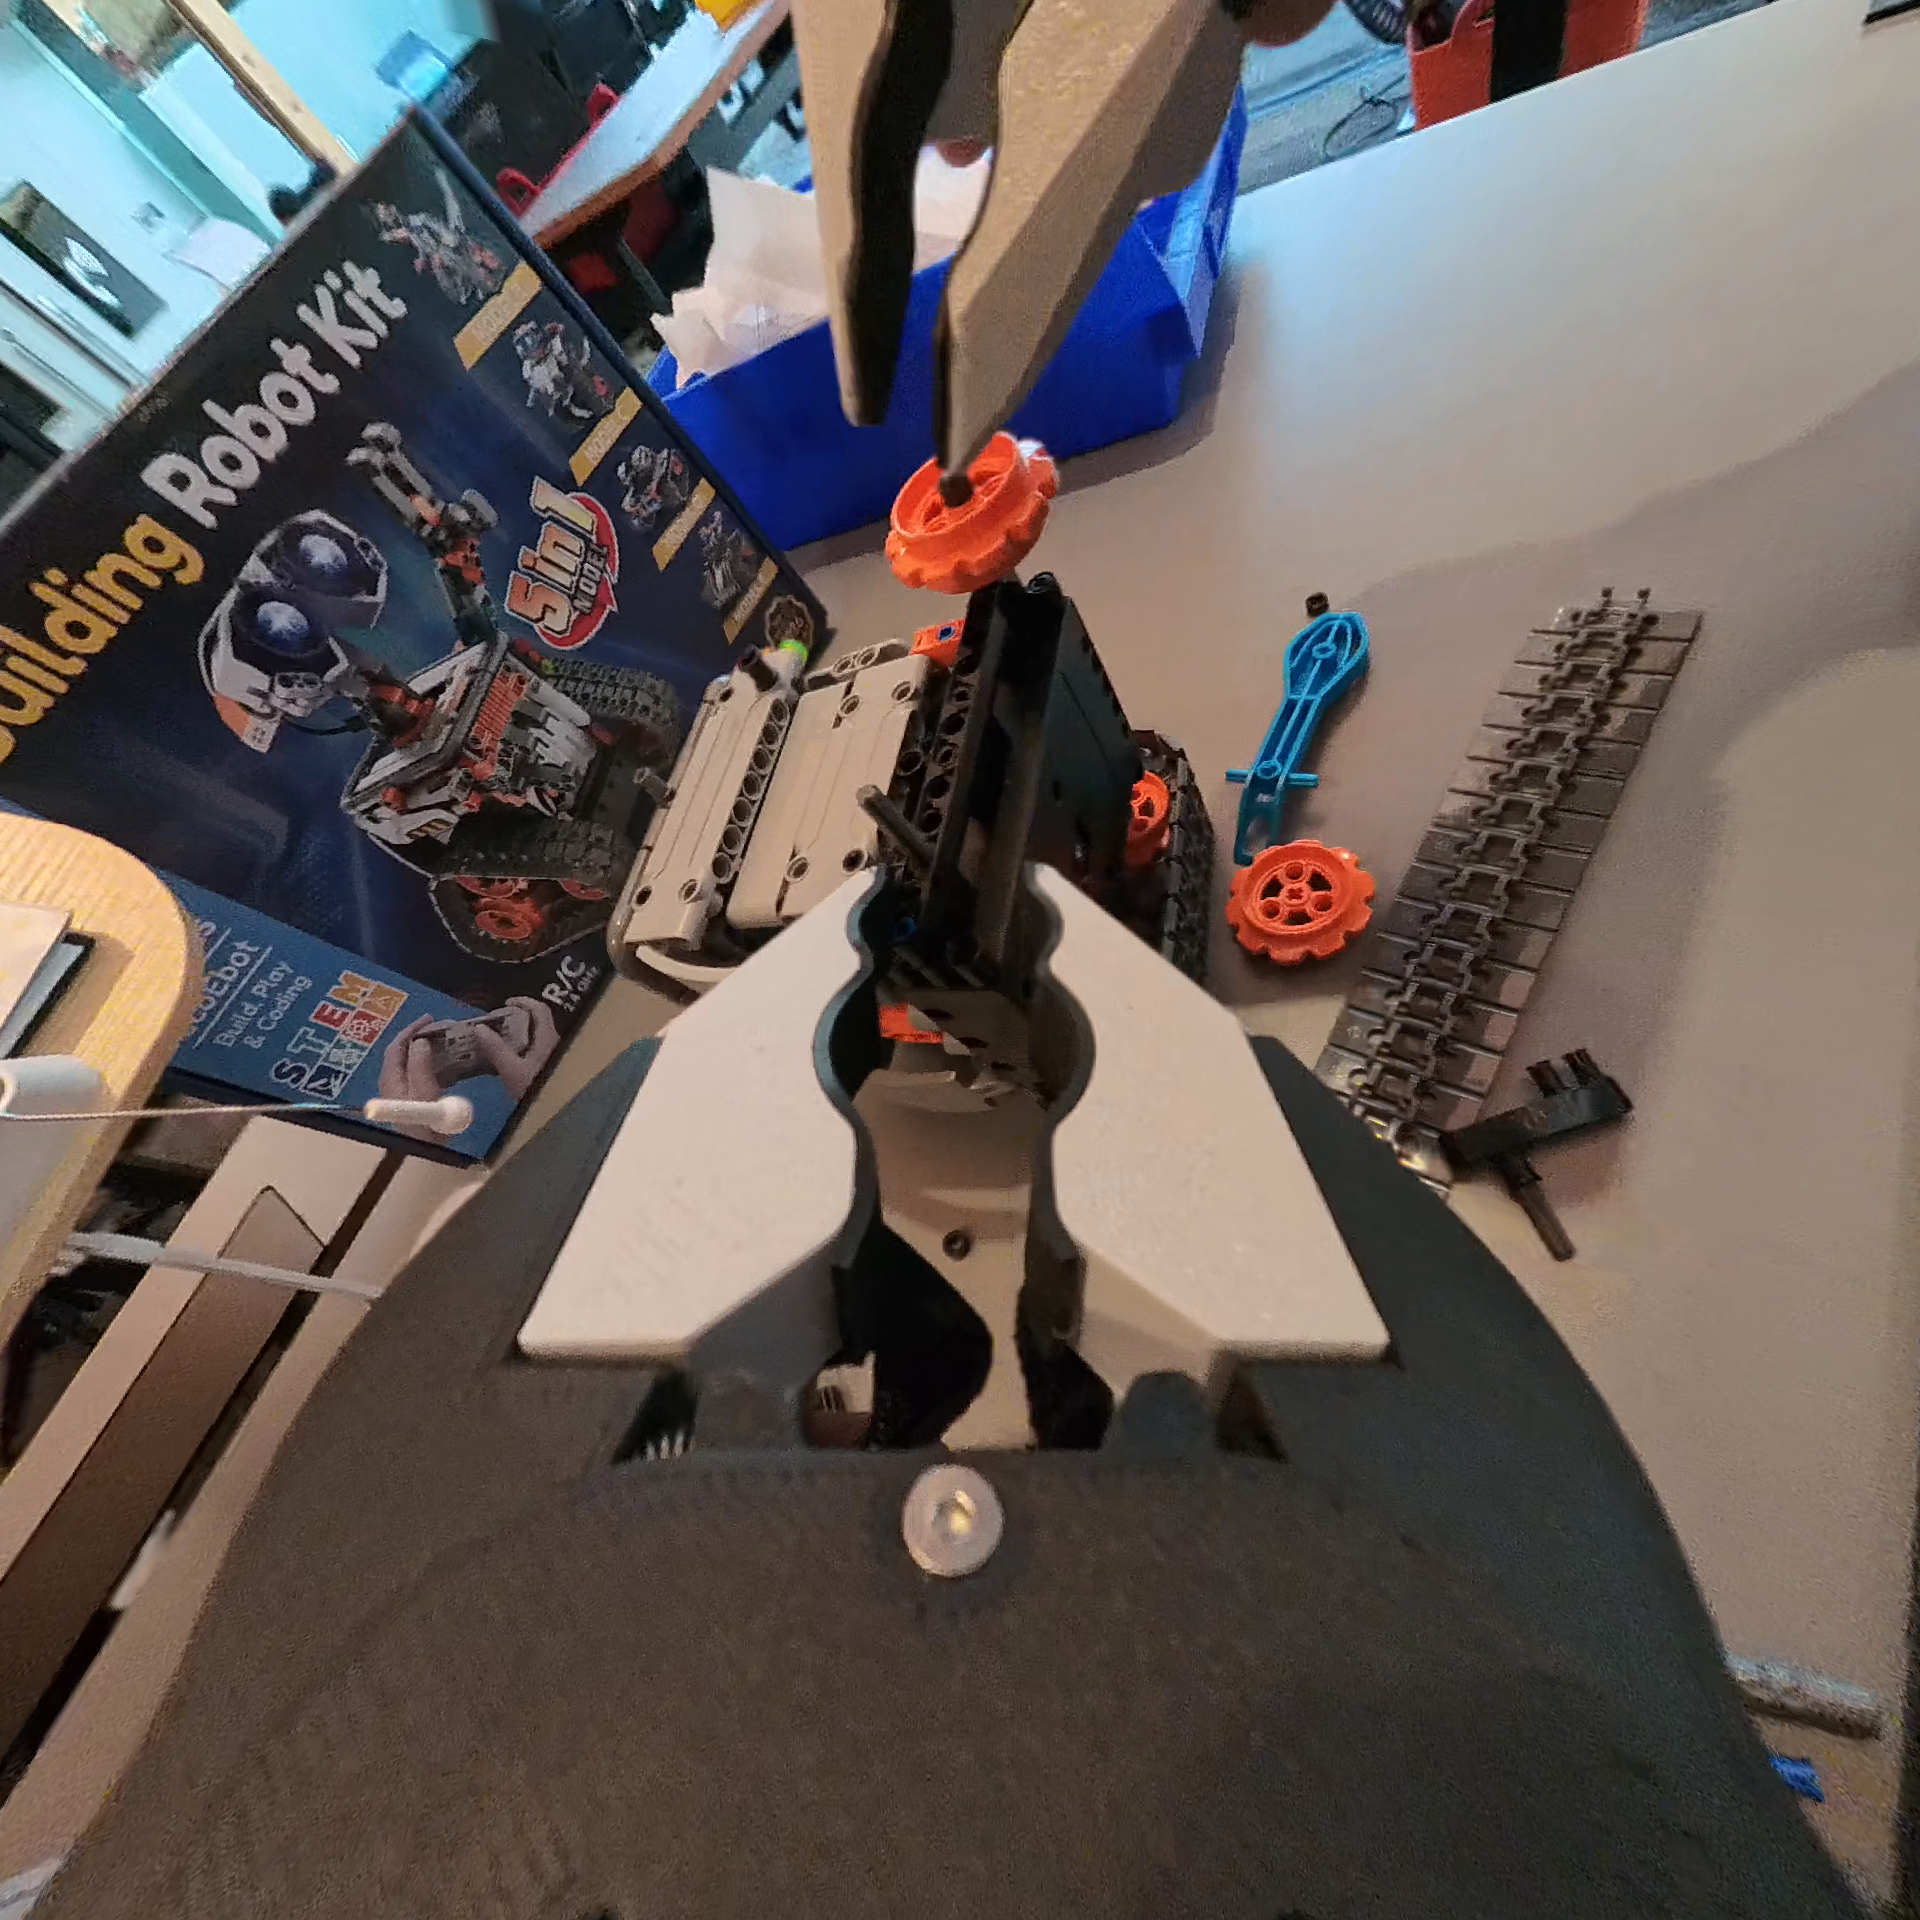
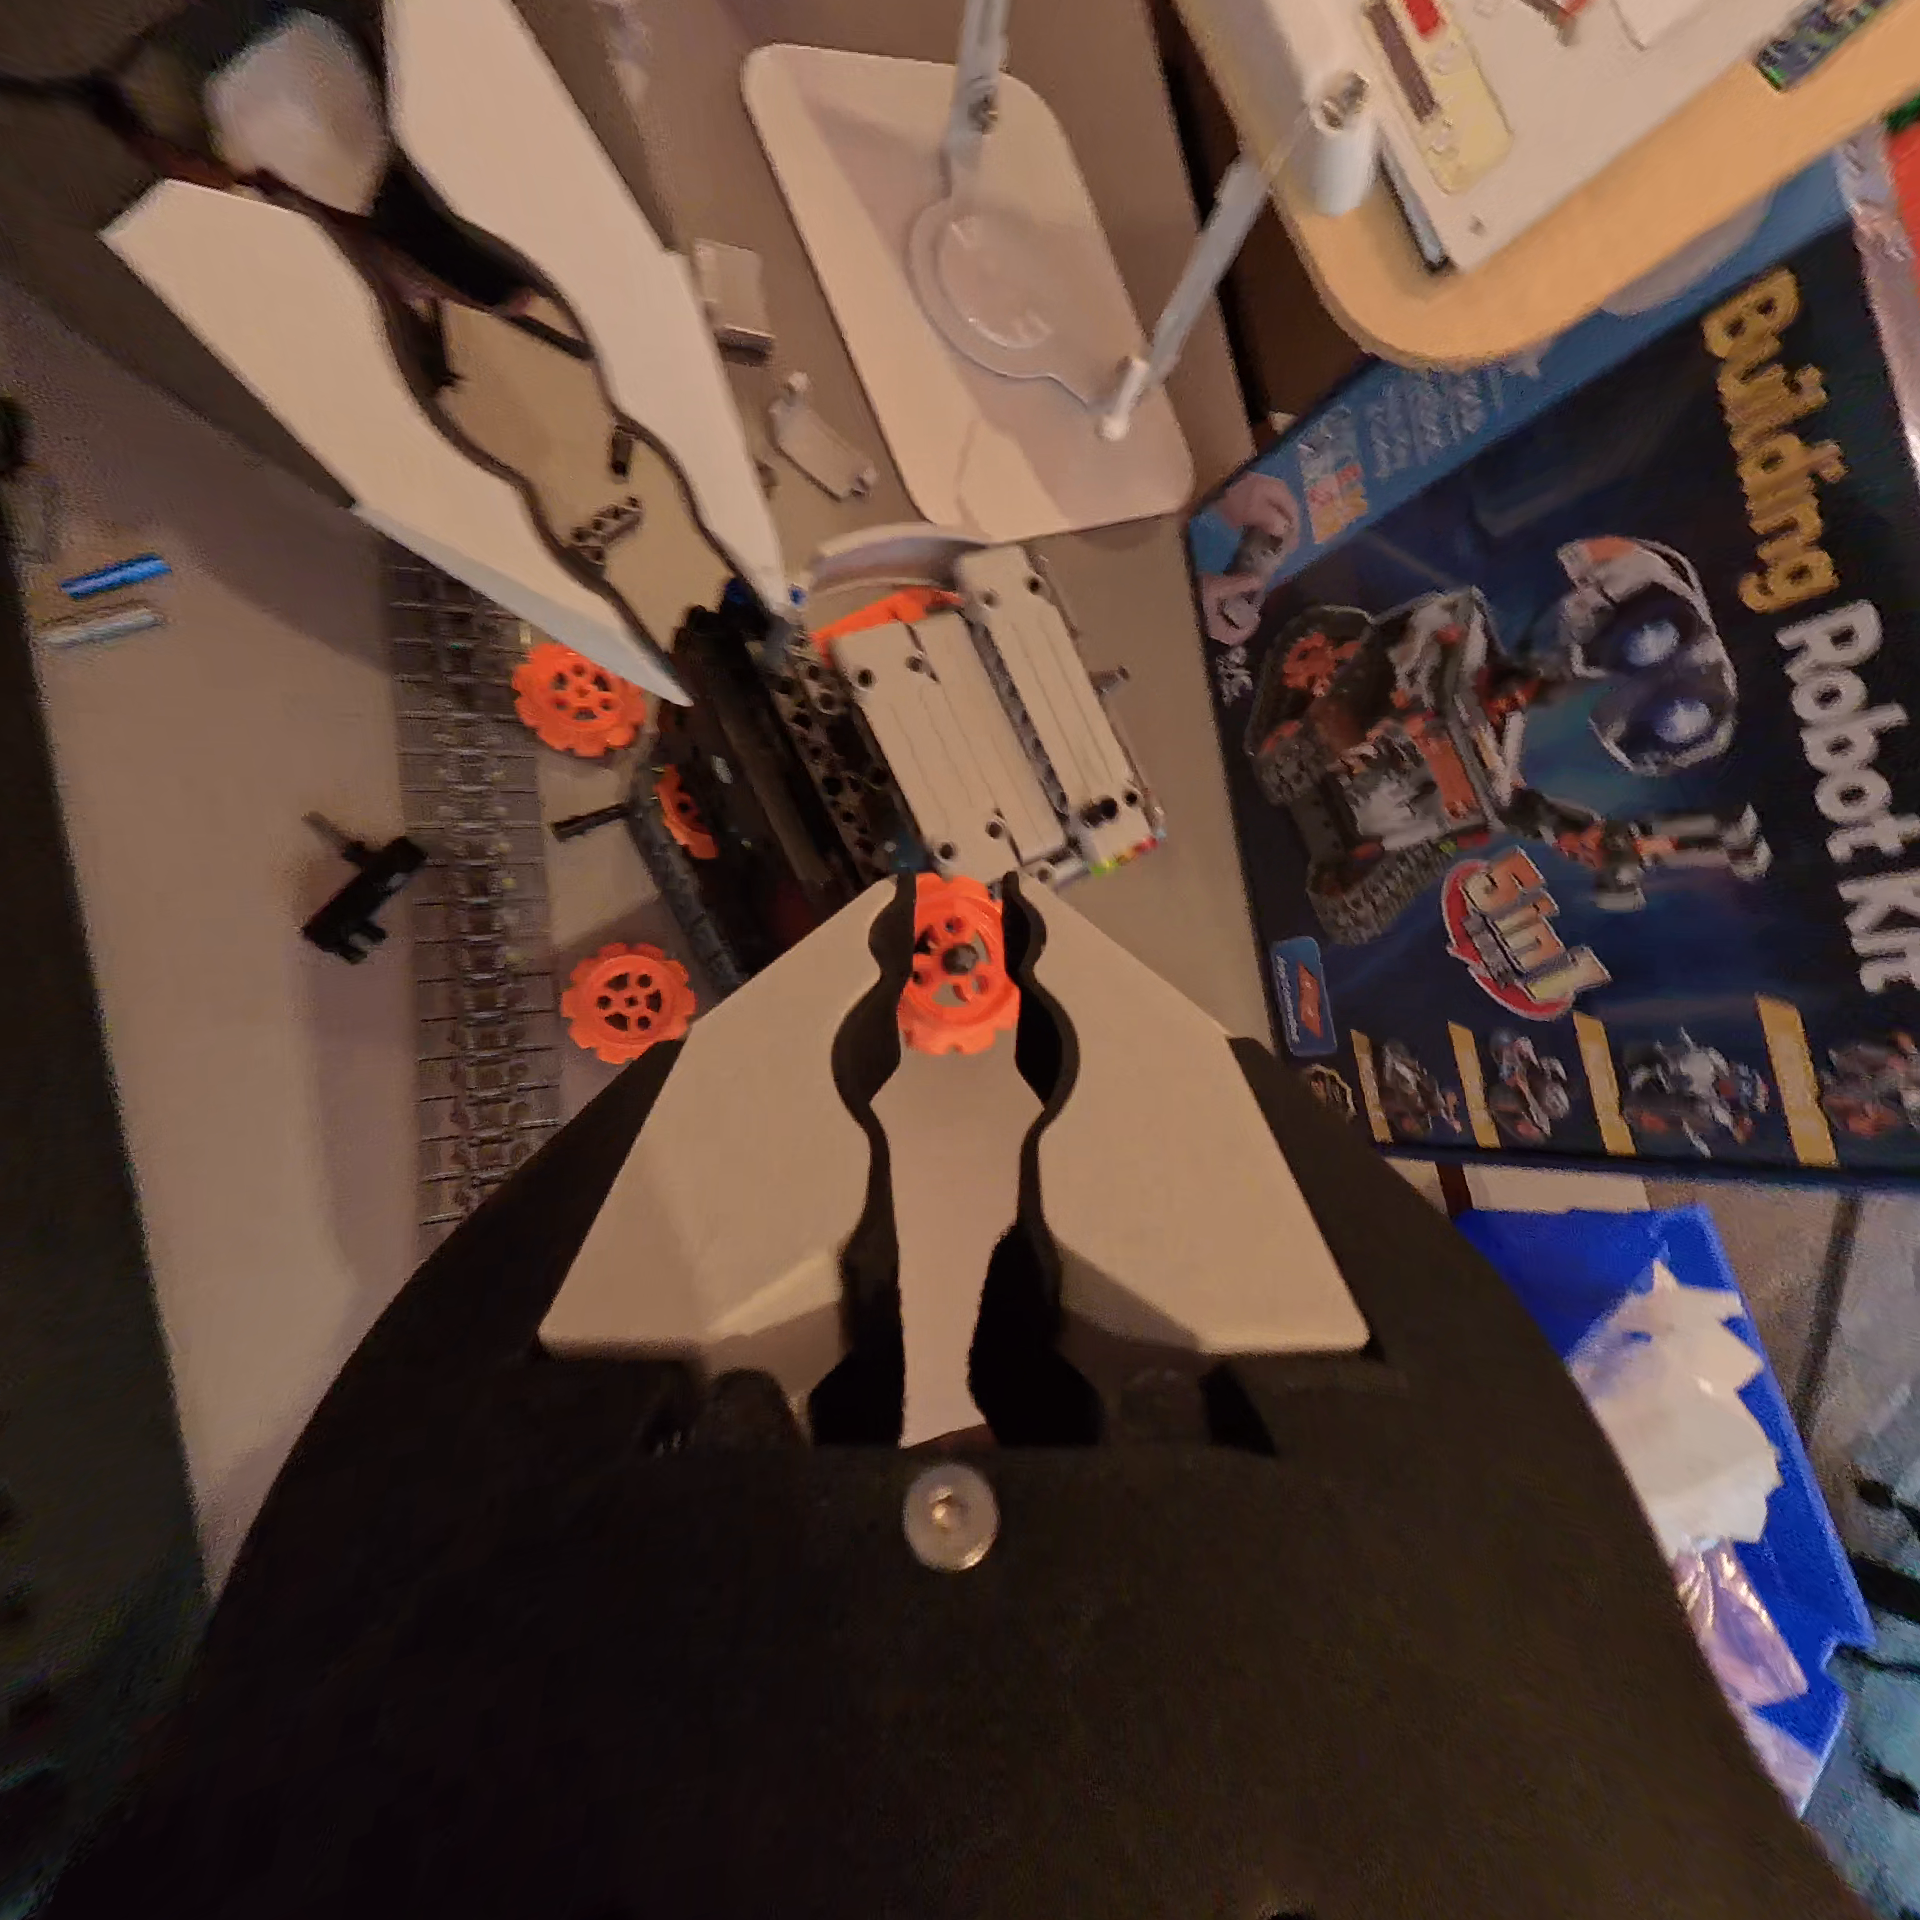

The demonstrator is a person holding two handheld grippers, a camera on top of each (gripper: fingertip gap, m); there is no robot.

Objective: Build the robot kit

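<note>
A tracked toy robot model with white panels point(image 1: 790, 790) and a black beam frame point(image 1: 997, 727) stands tilted on the grey table. My left gripper point(image 1: 956, 888) is shut on the black frame; it also shows in the right wrist view point(image 2: 727, 649). My right gripper point(image 2: 954, 888) is shut on an orange toothed wheel point(image 2: 956, 997) with a black pin in its hub. In the left wrist view the right gripper point(image 1: 914, 442) holds that wheel point(image 1: 971, 520) just above the frame's top end. The model point(image 2: 987, 727) lies just beyond the held wheel.
Loose orange wheels point(image 1: 1299, 899) point(image 2: 627, 1001), a blue tool point(image 1: 1299, 717), a grey track strip point(image 1: 1507, 862) and a black part point(image 1: 1538, 1122) lie beside the model. The kit box point(image 1: 312, 623), a blue bin point(image 1: 1039, 343) and a white lamp base point(image 2: 1039, 416) surround it. The gap from one gripper's tips to the other's is roughly 8 cm.
</note>
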